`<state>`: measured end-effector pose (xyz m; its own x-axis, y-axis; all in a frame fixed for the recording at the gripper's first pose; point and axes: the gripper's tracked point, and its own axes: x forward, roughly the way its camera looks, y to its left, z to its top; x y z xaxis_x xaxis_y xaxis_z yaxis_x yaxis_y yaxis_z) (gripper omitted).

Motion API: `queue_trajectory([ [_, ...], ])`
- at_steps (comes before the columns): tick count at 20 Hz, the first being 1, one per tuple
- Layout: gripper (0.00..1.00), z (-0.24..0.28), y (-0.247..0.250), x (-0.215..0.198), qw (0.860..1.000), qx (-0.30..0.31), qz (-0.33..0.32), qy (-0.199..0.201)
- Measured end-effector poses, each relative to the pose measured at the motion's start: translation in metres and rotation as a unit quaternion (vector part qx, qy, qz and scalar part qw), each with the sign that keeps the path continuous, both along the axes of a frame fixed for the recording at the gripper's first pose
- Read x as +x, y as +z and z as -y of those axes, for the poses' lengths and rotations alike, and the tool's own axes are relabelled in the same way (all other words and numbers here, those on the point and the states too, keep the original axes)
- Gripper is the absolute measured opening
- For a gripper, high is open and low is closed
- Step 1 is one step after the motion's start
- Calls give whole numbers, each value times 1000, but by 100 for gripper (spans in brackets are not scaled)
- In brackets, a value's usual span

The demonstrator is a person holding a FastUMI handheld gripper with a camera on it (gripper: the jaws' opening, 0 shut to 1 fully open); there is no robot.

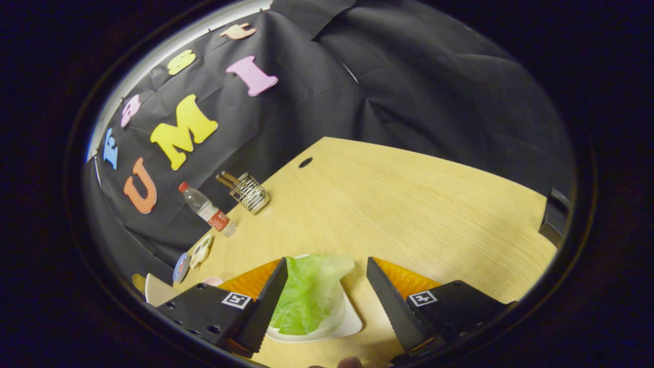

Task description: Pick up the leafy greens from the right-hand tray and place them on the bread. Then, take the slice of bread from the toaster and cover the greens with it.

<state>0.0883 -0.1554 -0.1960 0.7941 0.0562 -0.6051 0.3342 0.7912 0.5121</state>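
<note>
Between wide-open tongs [327, 286], leafy greens [306, 294] on white tray [350, 322], left finger touching.

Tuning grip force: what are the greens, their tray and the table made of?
Pale green crinkled leaf: soft, likely real lettuce or plastic. White glossy tray: ceramic or plastic. Light woodgrain table: matte laminate, probably. Claw open, leaf against one finger.

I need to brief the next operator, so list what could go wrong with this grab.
1. The open gripper has the lettuce against one finger, not centred, so closing may catch only an edge and tear it.
2. The white tray looks light and may slide or tip if a finger hits it.
</note>
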Motion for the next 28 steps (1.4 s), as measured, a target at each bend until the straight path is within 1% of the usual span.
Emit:
queue_trajectory([
  [1, 95, 4, 0, 0, 1000, 1, -5, -6],
  [6, 62, 5, -3, 13, 1000, 11, -9, -15],
  [10, 35, -1, -8, 7, 999, 28, -18, -7],
  [13, 15, 0, -7, 8, 1000, 19, -16, 2],
  [14, 15, 3, -4, 11, 1000, 15, -10, 8],
  [15, 8, 7, -8, 7, 1000, 7, -14, 4],
  [16, 0, 4, 0, 7, 1000, 5, -9, 8],
  [19, 1, 2, 15, 7, 1000, 2, 12, 15],
  [22, 0, -7, 41, 5, 999, 17, 41, 19],
  [28, 1, -47, 101, -2, 994, 28, 100, 40],
])
